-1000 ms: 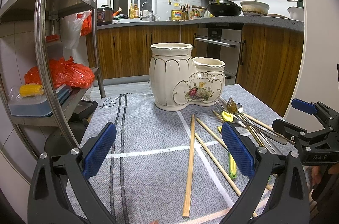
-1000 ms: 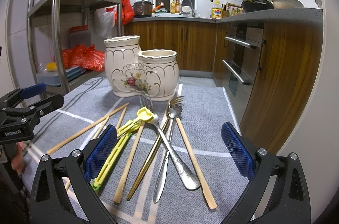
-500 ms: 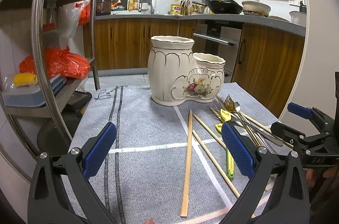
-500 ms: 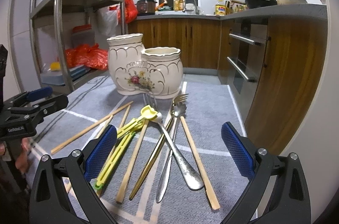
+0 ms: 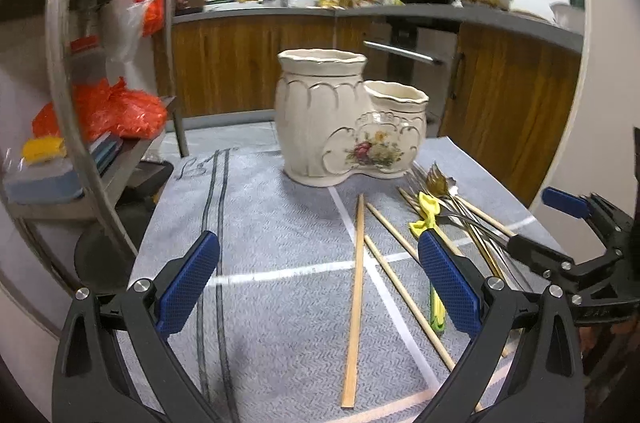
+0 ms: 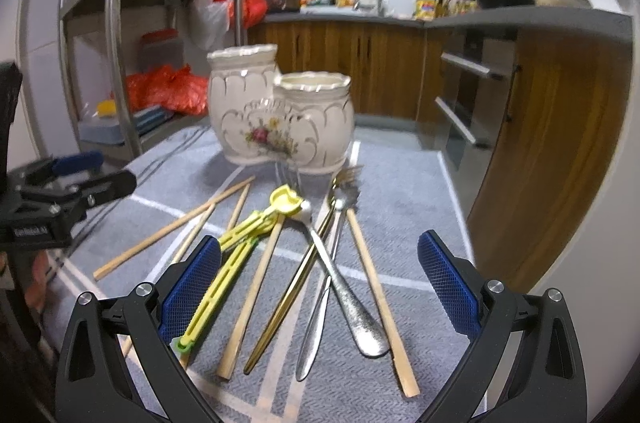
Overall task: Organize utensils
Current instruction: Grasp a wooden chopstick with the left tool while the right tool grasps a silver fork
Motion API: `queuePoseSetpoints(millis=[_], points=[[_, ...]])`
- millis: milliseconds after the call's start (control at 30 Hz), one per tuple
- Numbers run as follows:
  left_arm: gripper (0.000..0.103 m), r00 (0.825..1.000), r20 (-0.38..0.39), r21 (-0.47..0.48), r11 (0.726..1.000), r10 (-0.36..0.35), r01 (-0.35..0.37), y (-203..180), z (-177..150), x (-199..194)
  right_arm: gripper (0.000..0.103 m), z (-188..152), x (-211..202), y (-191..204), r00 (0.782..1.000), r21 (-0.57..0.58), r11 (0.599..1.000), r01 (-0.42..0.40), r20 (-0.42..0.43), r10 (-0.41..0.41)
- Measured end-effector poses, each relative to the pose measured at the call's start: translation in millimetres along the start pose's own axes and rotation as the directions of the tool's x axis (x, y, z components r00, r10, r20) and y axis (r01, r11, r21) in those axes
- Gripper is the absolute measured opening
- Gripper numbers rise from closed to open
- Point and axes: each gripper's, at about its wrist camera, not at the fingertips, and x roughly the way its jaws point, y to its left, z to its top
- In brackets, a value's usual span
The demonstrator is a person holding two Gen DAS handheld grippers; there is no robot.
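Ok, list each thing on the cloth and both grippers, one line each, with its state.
Left gripper: open, empty.
Right gripper: open, empty.
Ceramic holder: upright, no utensils showing above either rim.
Wooden chopsticks: lying loose on the cloth.
Yellow tongs: lying flat.
Silver spoon: lying across the other cutlery.
Gold fork: lying flat.

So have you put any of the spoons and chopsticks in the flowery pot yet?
Not yet. Nothing pokes out of the ceramic holder. Both the left gripper and right gripper are open and empty. The chopsticks, yellow utensil and spoon lie on the cloth.
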Motion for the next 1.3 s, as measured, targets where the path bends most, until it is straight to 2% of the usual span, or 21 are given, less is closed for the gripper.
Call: queuePoseSetpoints(millis=[67,167,267,400,533,600,633,700,767,867,900,1067,1300], points=[[0.098,1.0,-0.027,0.087,0.996,-0.012,0.014,-4,8,2,0.098,1,2,-2,1.0,-0.008,1.0,-0.006,-0.015,0.006],[0.098,0.997,-0.08,0.213,0.977,-0.017,0.033,-9,15,8,0.098,7,5,-5,0.999,-0.061,0.998,0.006,-0.046,-0.009],[0.098,0.991,-0.129,0.272,0.96,-0.032,0.067,-10,16,14,0.098,18,8,-8,0.998,-0.105,0.994,0.022,-0.059,-0.029],[0.098,0.974,-0.203,0.265,0.952,-0.1,0.153,-11,12,24,0.098,27,18,-12,0.994,-0.143,0.99,0.007,-0.111,-0.023],[0.097,0.957,-0.265,0.23,0.956,-0.12,0.183,-9,5,36,0.098,27,31,-13,0.986,-0.175,0.984,-0.022,-0.168,-0.007],[0.088,0.949,-0.288,0.221,0.955,-0.129,0.197,-7,4,39,0.095,26,36,-9,0.982,-0.193,0.98,-0.036,-0.188,-0.001],[0.086,0.943,-0.303,0.215,0.955,-0.135,0.206,-7,3,41,0.093,24,40,-7,0.979,-0.207,0.977,-0.052,-0.203,0.009],[0.075,0.935,-0.325,0.205,0.955,-0.142,0.217,-7,1,44,0.079,23,46,-4,0.973,-0.22,0.973,-0.066,-0.23,0.014],[0.065,0.926,-0.348,0.2,0.953,-0.147,0.226,-8,-2,47,0.06,23,52,-4,0.965,-0.205,0.974,-0.092,-0.261,0.036],[0.049,0.912,-0.373,0.181,0.951,-0.169,0.25,-9,-5,51,0.043,27,57,-4,0.958,-0.181,0.975,-0.131,-0.277,0.077],[0.044,0.908,-0.378,0.173,0.95,-0.179,0.259,-8,-6,51,0.042,29,58,-3,0.958,-0.188,0.972,-0.139,-0.276,0.083],[0.032,0.893,-0.404,0.162,0.946,-0.196,0.281,-10,-7,55,0.027,38,67,6,0.951,-0.256,0.952,-0.169,-0.295,0.09],[0.023,0.886,-0.42,0.15,0.948,-0.197,0.281,-8,-4,59,0.019,42,83,12,0.923,-0.316,0.929,-0.196,-0.38,0.065]])
